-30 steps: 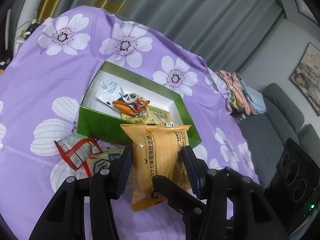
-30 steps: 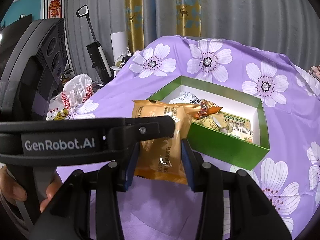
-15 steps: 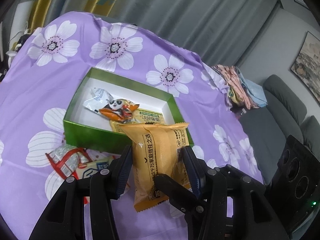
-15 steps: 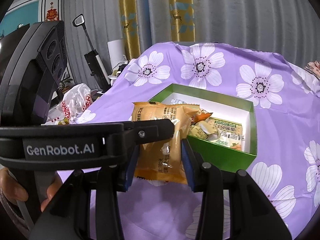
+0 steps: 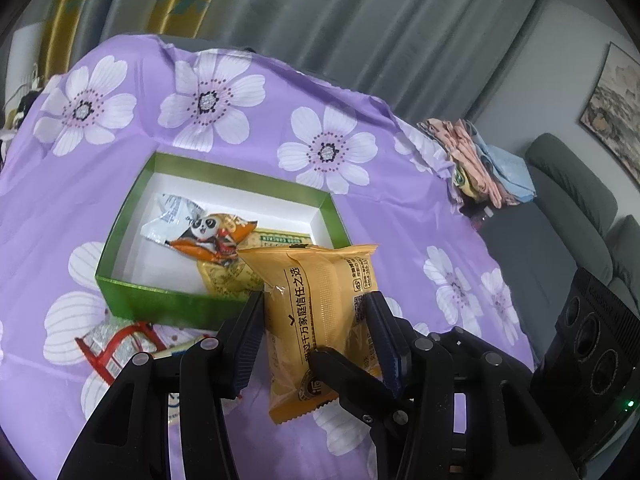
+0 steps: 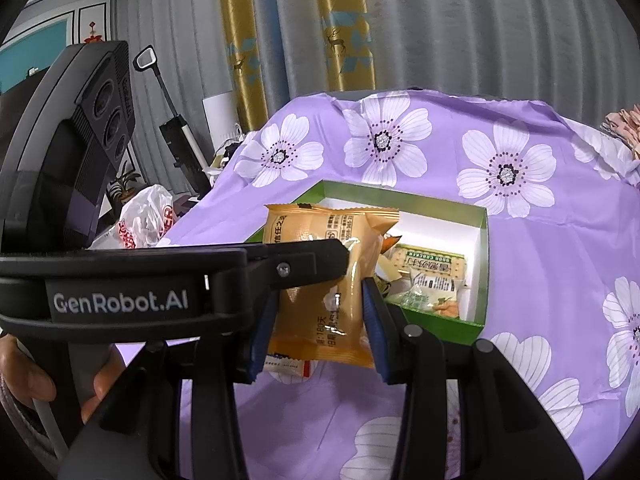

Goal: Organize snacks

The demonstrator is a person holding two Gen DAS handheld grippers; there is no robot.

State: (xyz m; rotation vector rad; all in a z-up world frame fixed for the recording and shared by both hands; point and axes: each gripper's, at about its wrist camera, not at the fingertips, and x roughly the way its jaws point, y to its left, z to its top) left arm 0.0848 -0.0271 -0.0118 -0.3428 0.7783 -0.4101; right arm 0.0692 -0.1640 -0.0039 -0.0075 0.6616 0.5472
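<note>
An orange snack packet [image 5: 320, 312] with Chinese print is held in the air in front of the green box [image 5: 168, 308]. My left gripper [image 5: 316, 316] is shut on its two sides, and my right gripper [image 6: 320, 308] is shut on the same packet [image 6: 324, 280] from the other direction. The box [image 6: 482, 248] has a white inside and holds several snacks, among them a panda packet [image 5: 208, 236] and a green cracker packet [image 6: 432, 262]. A red and silver packet [image 5: 116, 348] lies on the cloth in front of the box.
The table wears a purple cloth with white flowers [image 5: 328, 148]. Folded cloths [image 5: 480, 160] sit at its far right edge, with a grey sofa [image 5: 580, 208] beyond. A white plastic bag [image 6: 144, 220] and a vacuum [image 6: 176, 144] stand off the left side.
Both grippers have risen and drawn back a little with the orange packet still between them. The box now sits lower and farther in both views.
</note>
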